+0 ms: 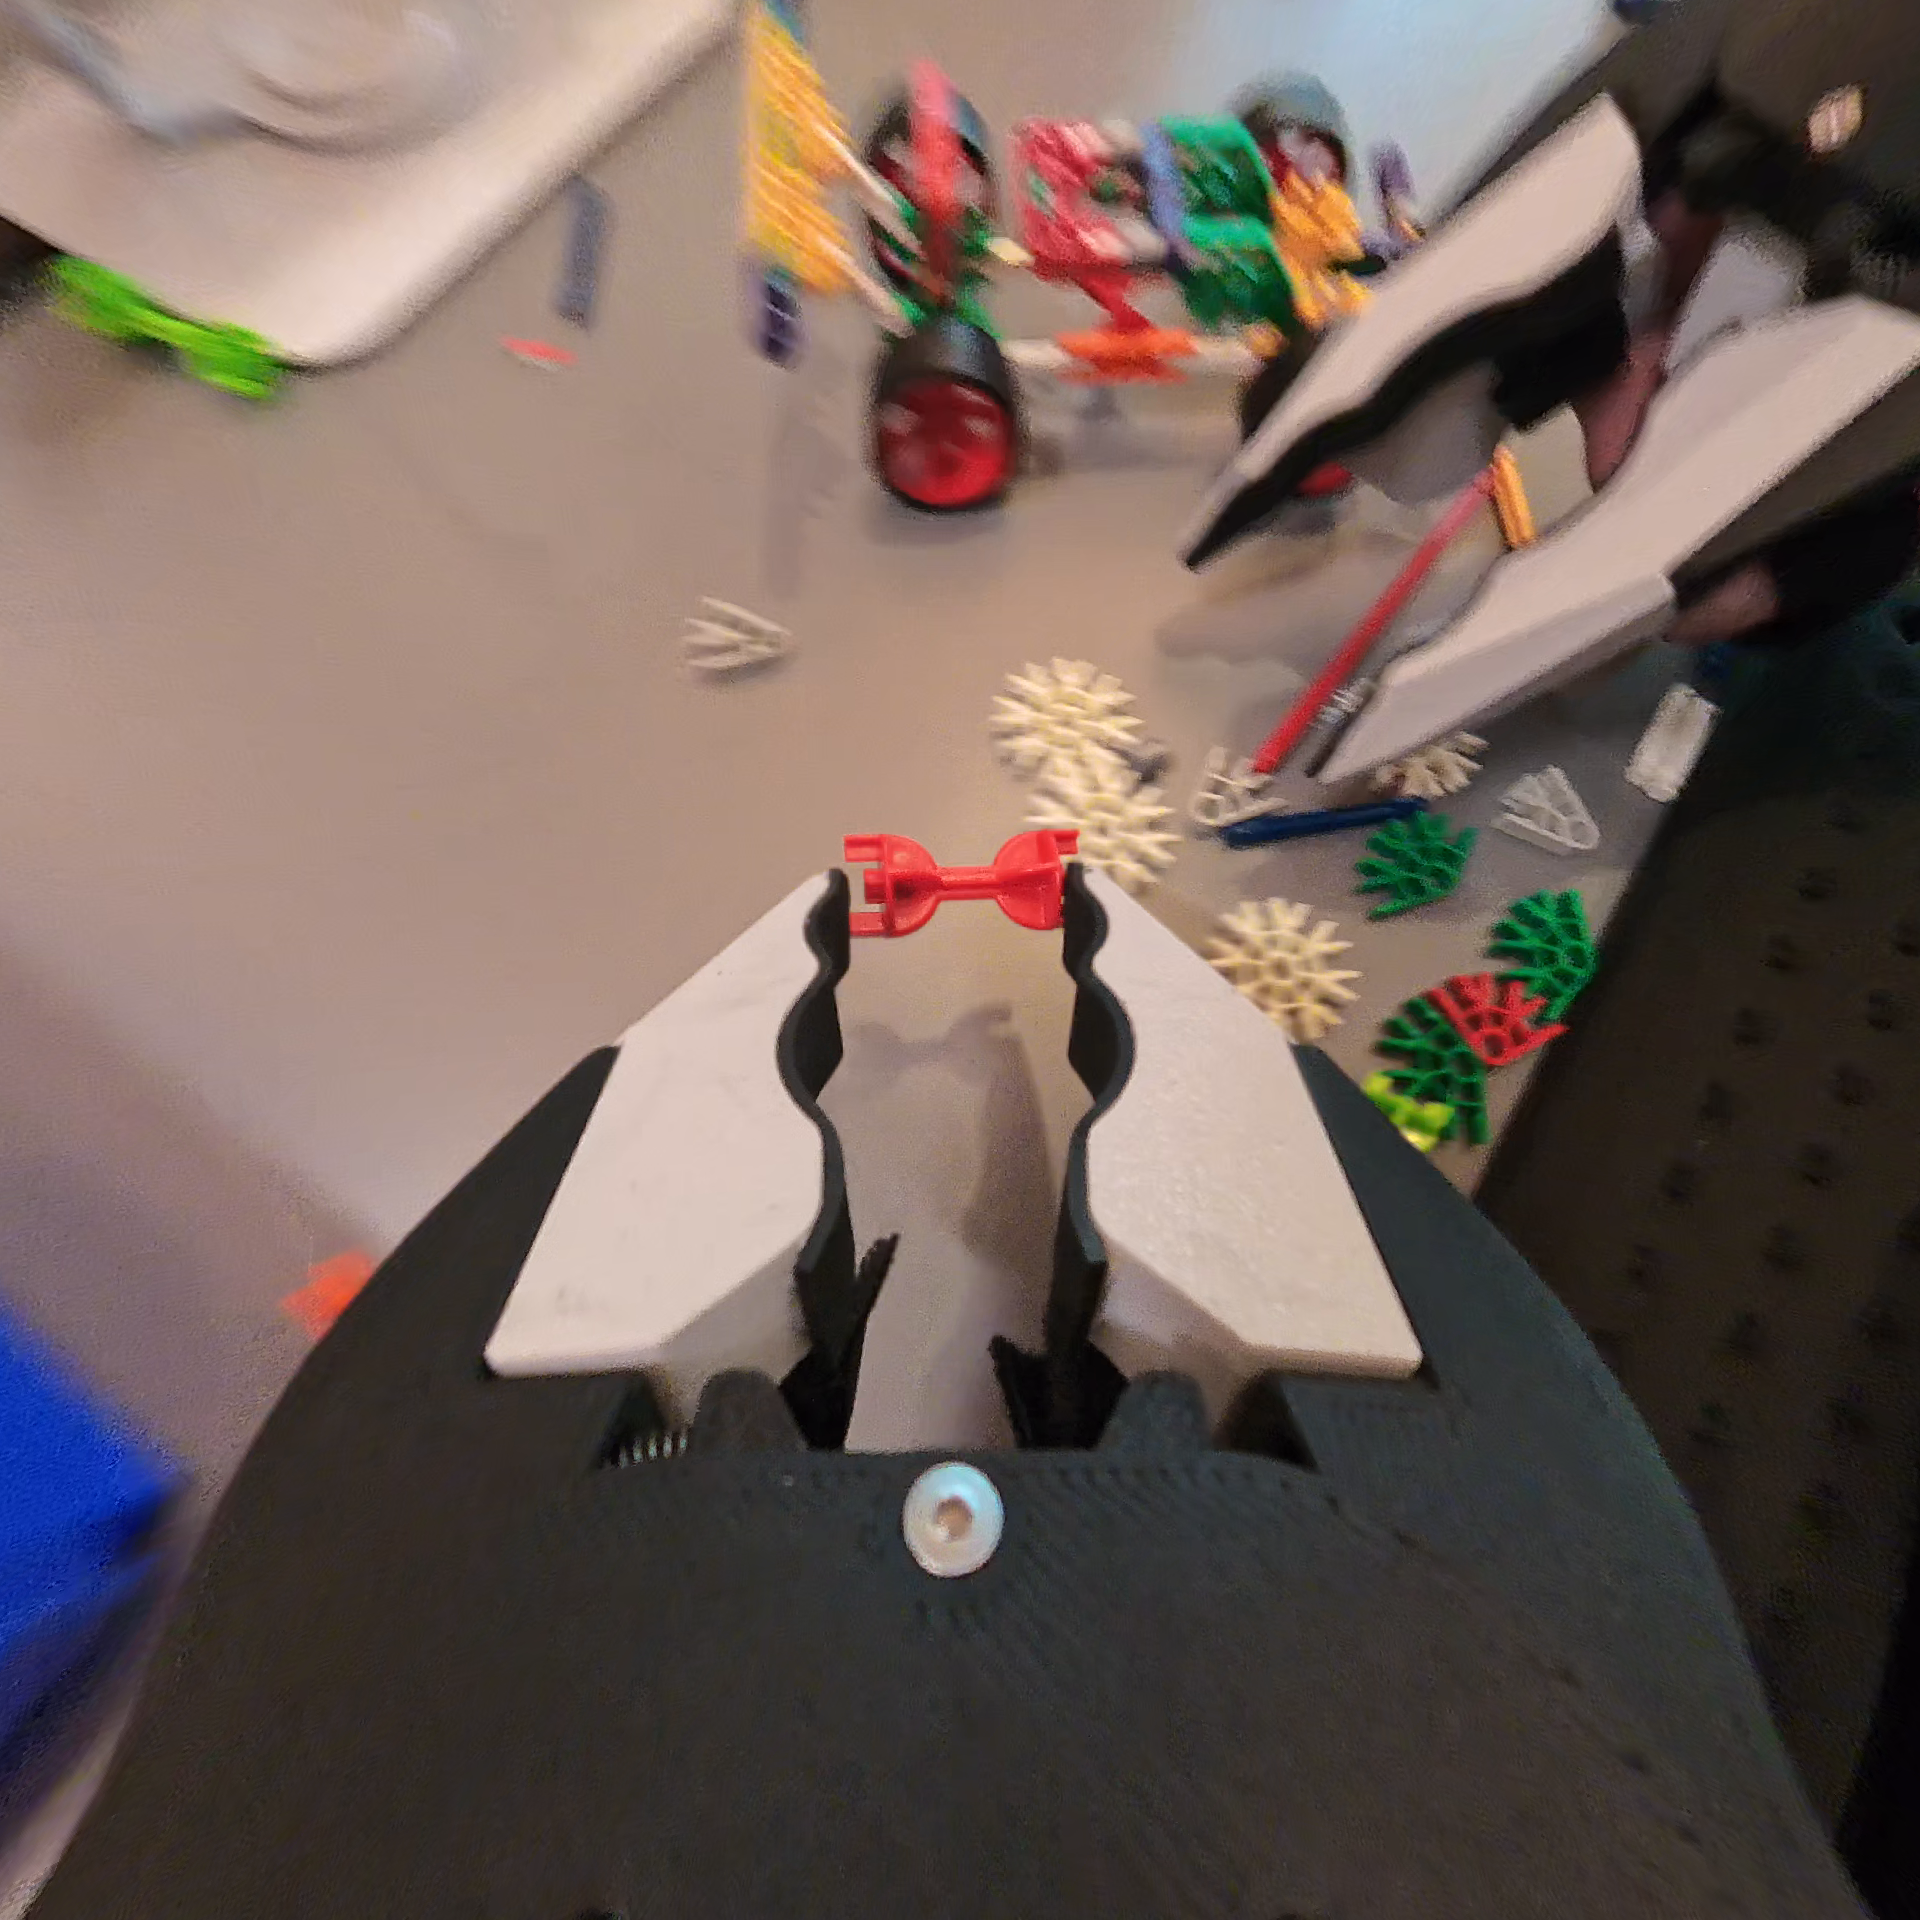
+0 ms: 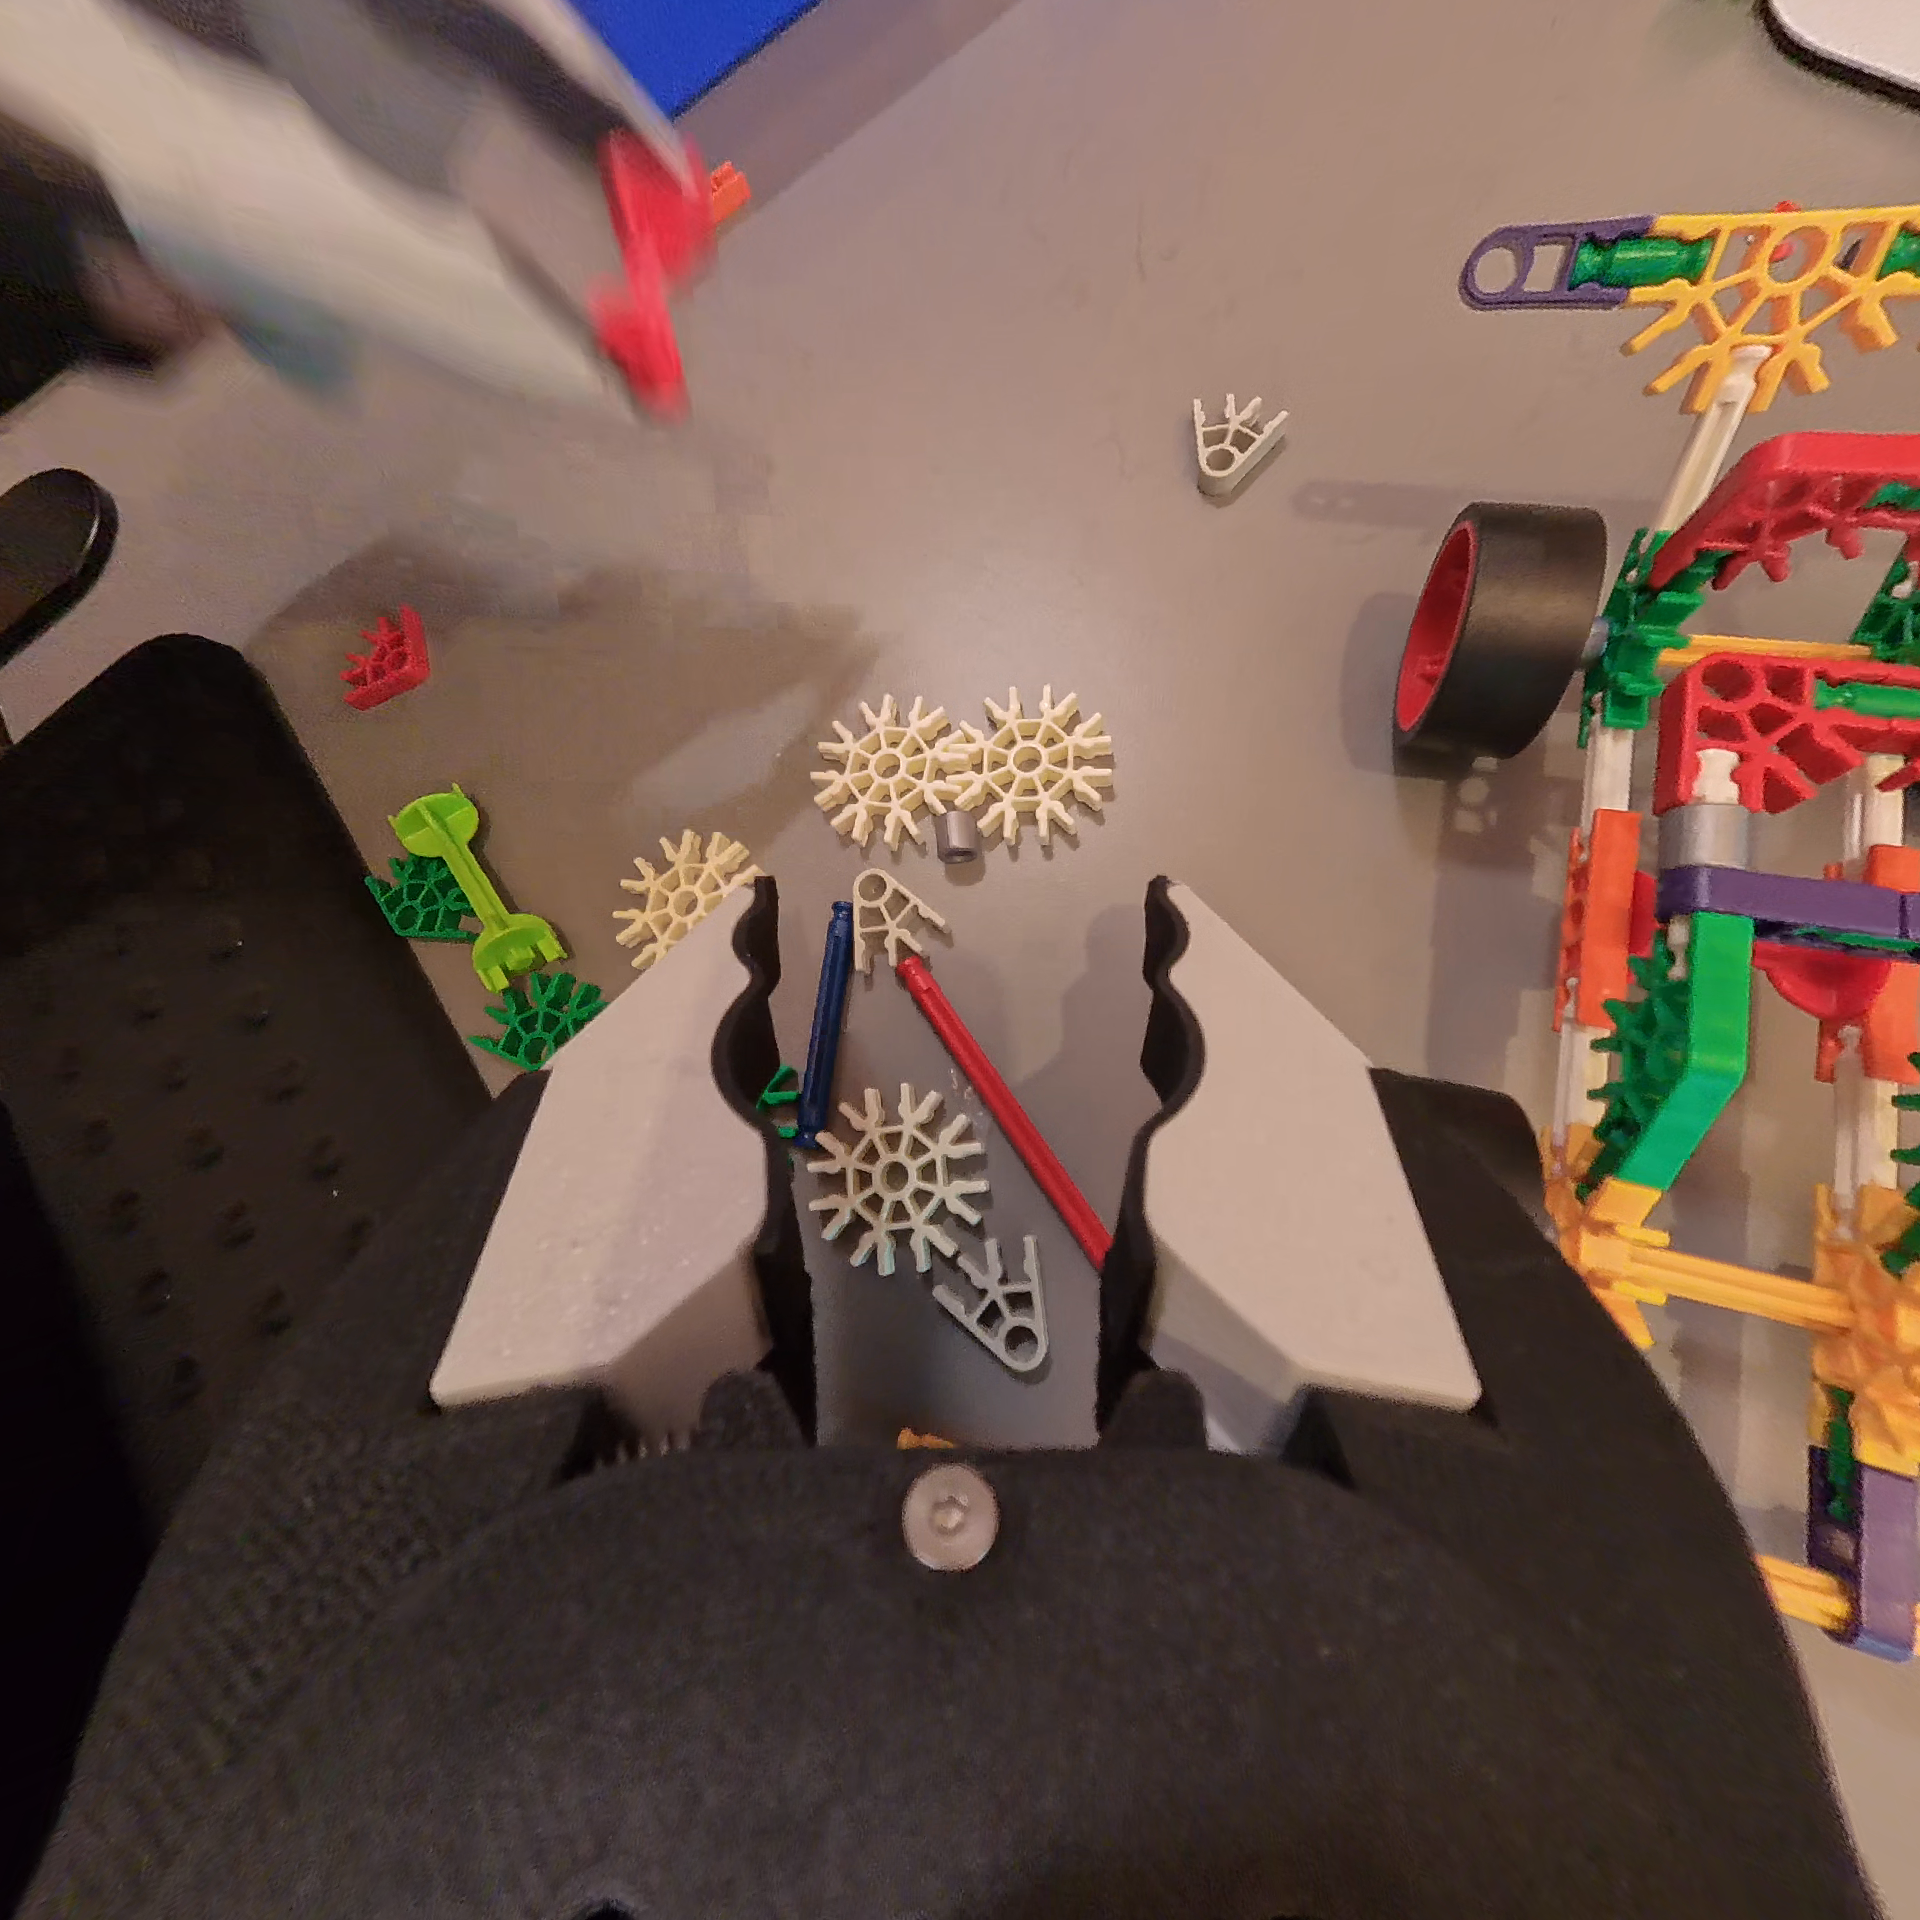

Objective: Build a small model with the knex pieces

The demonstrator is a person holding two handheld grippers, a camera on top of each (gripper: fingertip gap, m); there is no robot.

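So the grey tabletop [image 2: 1039, 312] is covered in plastic building-toy bits. Biggest thing on it is the multicoloured toy vehicle frame [image 2: 1766, 883] on the right side, with a black tyre on a red hub [image 2: 1496, 644] sticking out toward the middle.

The left gripper [image 1: 956, 883] is clamped on a small red spool-shaped rod piece [image 1: 956, 881], pinched end to end right at the fingertips and lifted clear of the table. In the right wrist view it's just a blur at far left.

The right gripper [image 2: 961, 904] is spread wide with nothing in it, hanging over the loose pile. Between its fingers lie a long red rod [image 2: 1003, 1107], a dark blue rod [image 2: 824, 1023], a cream snowflake-shaped connector [image 2: 899, 1174] and a grey fan-shaped connector [image 2: 997, 1314]. Just beyond the tips sit two more cream snowflake connectors [image 2: 961, 764] touching each other, with a tiny grey spacer tube [image 2: 958, 836] beside them.
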